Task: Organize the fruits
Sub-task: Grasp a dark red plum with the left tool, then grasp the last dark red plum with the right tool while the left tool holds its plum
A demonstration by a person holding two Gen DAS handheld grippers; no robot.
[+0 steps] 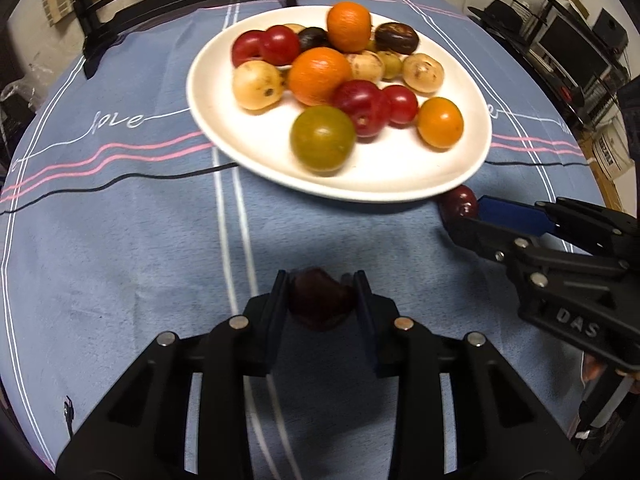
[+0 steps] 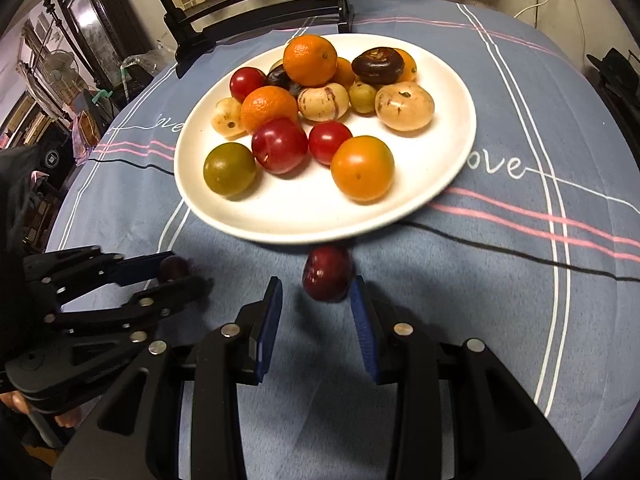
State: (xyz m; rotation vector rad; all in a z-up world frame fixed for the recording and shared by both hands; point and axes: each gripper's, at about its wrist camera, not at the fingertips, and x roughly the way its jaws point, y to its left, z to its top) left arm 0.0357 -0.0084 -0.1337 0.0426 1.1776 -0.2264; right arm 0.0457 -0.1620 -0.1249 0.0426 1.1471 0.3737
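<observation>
A white plate (image 1: 400, 176) holds several fruits: oranges, red and green plums, pale round fruits and dark ones; it also shows in the right wrist view (image 2: 304, 220). My left gripper (image 1: 322, 292) is shut on a dark purple plum (image 1: 320, 300) above the blue cloth, near the plate's front edge; it also shows in the right wrist view (image 2: 182, 274). My right gripper (image 2: 316, 300) is open, with a dark red plum (image 2: 326, 274) at its fingertips, touching the right pad, just before the plate rim. That plum also shows in the left wrist view (image 1: 460, 202).
A blue tablecloth (image 1: 120, 240) with pink, white and black stripes covers the round table. A black chair (image 2: 256, 12) stands at the far side. Shelves and clutter (image 1: 580, 52) lie beyond the table's right edge.
</observation>
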